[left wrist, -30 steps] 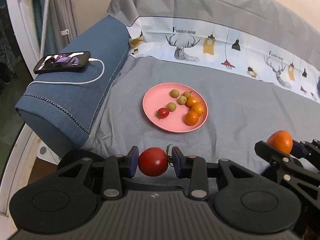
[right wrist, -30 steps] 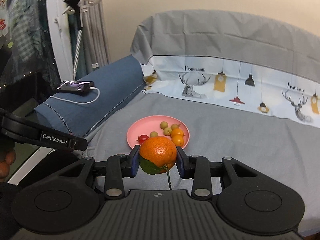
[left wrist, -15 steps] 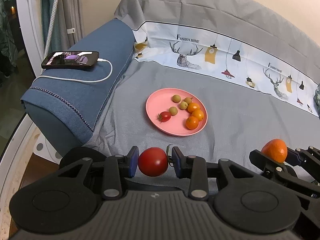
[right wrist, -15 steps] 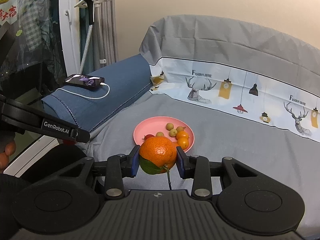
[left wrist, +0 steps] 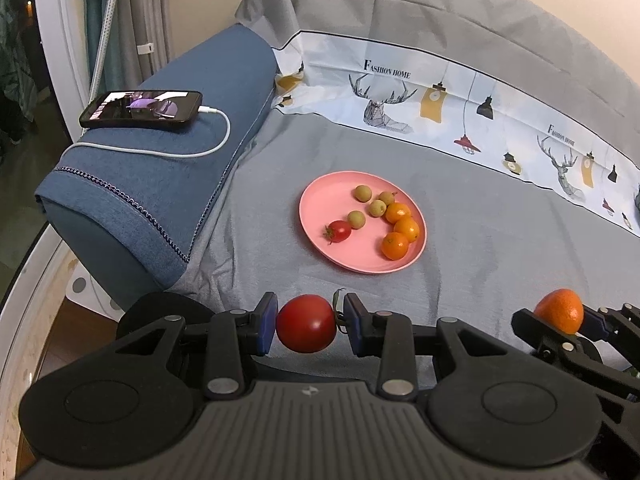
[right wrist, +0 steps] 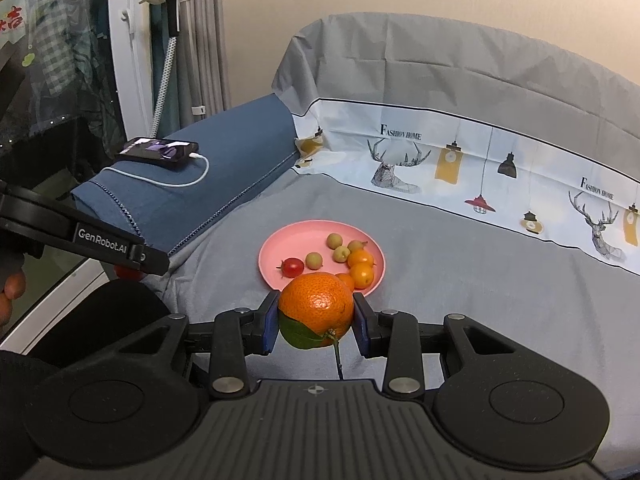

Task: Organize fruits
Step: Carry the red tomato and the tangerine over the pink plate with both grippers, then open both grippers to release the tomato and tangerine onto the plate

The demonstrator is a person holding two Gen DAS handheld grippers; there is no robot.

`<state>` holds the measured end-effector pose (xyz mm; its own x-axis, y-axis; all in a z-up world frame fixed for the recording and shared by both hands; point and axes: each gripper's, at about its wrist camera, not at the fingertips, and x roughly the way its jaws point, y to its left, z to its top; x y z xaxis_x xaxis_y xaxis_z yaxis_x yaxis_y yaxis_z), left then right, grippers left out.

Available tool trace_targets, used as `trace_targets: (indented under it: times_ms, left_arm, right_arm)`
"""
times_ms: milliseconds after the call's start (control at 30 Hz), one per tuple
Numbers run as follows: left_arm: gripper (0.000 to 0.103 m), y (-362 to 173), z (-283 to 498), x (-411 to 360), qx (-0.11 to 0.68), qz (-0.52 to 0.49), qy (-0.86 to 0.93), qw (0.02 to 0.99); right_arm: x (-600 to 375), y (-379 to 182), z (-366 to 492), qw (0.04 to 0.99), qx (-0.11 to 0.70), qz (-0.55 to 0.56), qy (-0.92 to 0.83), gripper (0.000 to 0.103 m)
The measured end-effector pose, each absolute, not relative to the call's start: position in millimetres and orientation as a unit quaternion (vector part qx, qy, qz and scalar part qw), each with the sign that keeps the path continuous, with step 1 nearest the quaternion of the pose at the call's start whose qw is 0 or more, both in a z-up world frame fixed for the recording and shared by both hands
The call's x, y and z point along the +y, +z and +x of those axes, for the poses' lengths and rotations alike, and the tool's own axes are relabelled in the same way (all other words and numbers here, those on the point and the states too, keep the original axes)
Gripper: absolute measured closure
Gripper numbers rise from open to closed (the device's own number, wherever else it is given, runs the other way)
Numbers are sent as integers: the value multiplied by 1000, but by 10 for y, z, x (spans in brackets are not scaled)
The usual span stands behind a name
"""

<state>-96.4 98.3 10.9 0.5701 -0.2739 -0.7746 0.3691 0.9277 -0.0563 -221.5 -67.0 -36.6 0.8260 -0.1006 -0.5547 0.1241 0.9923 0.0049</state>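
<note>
On the far left we note a phone (left wrist: 141, 109) lying on a blue cushion (left wrist: 160, 168), with a white cable (left wrist: 192, 152) plugged into it and looped across the fabric. Beside the cushion the grey bed sheet (left wrist: 500, 248) spreads out, bordered at the back by a white strip printed with deer and lamps.

Near the middle of the sheet we find a pink plate (left wrist: 320, 208). It carries a small red tomato (left wrist: 338, 231) at its left, four small greenish fruits (left wrist: 363, 193) toward the back, and three small orange fruits (left wrist: 406, 229) along its right side.

In front of the plate, above the sheet, the left tongs (left wrist: 307, 323) are closed on a large red tomato (left wrist: 306, 323), one blue pad pressing each side, a bit of green stem showing at the right pad.

Further right, the right tongs (right wrist: 316, 316) are closed on an orange (right wrist: 316, 304), a green leaf and thin stem hanging beneath it. From the right wrist view the orange overlaps the near edge of the plate; it is held well clear of the sheet. In the left wrist view the orange appears at the right edge.
</note>
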Motion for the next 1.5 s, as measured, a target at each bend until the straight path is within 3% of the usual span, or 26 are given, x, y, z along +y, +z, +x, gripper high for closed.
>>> trace_targets:
  times_ms: [667,1500]
  left_arm:
    - [63,-100,-156,612,447,67,-171,876]
    - [63,-998,1047,-237,501,112,-167,842]
  right_arm:
    - [-955,-612,-1400,943,324,48,-54,65]
    - [-1295,-1437,-79,918,389,53,-46,65]
